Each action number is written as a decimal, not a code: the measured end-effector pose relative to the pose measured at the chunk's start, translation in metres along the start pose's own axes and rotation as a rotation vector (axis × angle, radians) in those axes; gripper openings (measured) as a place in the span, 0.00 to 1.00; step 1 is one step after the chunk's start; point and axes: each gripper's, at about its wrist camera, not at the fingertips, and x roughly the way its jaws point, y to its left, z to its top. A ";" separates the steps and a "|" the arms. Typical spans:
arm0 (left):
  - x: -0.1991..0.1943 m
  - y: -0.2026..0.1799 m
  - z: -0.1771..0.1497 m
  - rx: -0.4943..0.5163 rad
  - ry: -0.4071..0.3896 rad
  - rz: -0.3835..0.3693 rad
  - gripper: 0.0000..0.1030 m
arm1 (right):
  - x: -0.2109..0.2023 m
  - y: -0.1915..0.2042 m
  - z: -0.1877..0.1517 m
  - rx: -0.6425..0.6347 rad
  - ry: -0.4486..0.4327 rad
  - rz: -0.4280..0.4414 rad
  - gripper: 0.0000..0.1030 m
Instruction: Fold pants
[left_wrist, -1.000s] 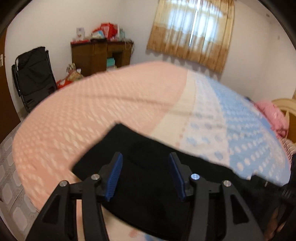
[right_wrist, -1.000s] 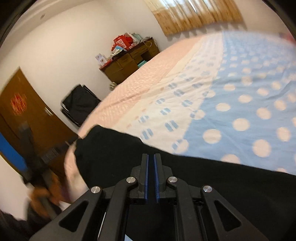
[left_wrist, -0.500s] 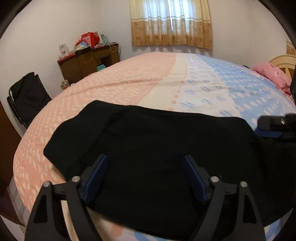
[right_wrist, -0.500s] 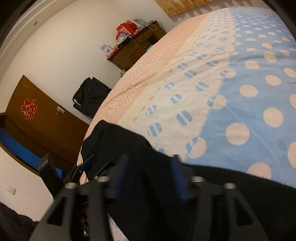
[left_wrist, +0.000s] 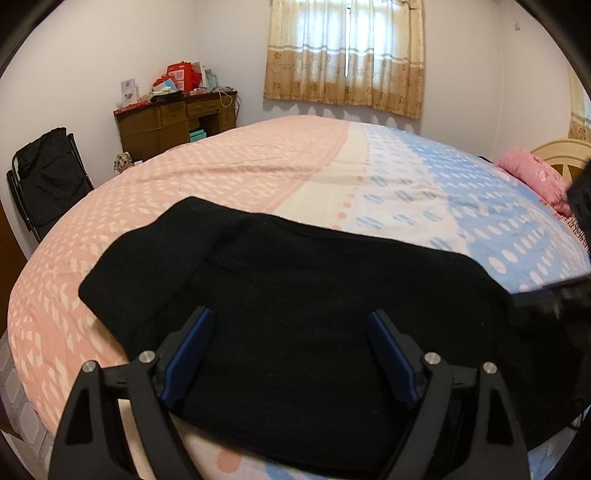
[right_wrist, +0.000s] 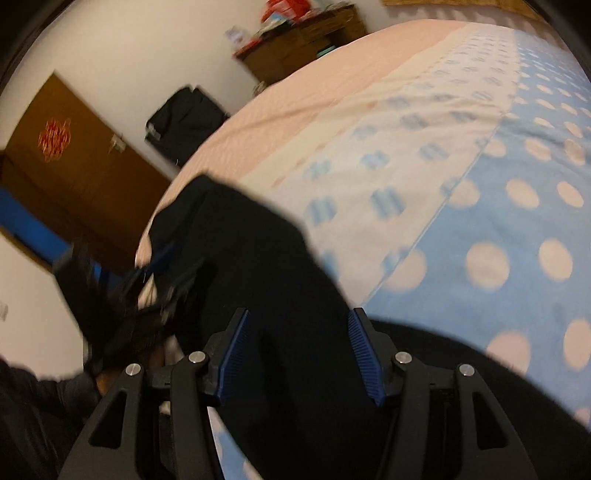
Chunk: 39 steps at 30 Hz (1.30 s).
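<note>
The black pants (left_wrist: 295, 295) lie folded in a flat band across the near edge of the bed (left_wrist: 258, 166). My left gripper (left_wrist: 290, 354) is open and empty, its blue pads spread just above the near part of the pants. My right gripper (right_wrist: 299, 350) is open too, above the pants (right_wrist: 258, 266) toward their right end. In the right wrist view the left gripper (right_wrist: 162, 273) shows as a blur at the far end of the pants. In the left wrist view part of the right gripper (left_wrist: 554, 302) shows at the right edge.
The bed has a pink, cream and blue dotted sheet. A pink pillow (left_wrist: 535, 177) lies at its right end. A wooden desk (left_wrist: 173, 118) with clutter and a black folding chair (left_wrist: 48, 173) stand by the far wall. A brown door (right_wrist: 74, 158) is left.
My right gripper opened from shut and let go of the pants. My left gripper opened wider. The pants settled flat on the bed and both grippers drew back a little.
</note>
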 end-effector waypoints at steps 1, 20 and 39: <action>0.001 -0.001 0.000 0.001 0.000 0.002 0.85 | -0.002 0.003 -0.003 -0.006 -0.002 -0.012 0.55; 0.002 -0.003 0.000 -0.003 0.008 -0.006 0.88 | -0.001 0.003 0.005 -0.009 0.090 0.176 0.56; 0.005 -0.008 0.002 0.009 0.016 0.003 0.91 | 0.002 0.003 0.002 -0.056 0.159 0.168 0.57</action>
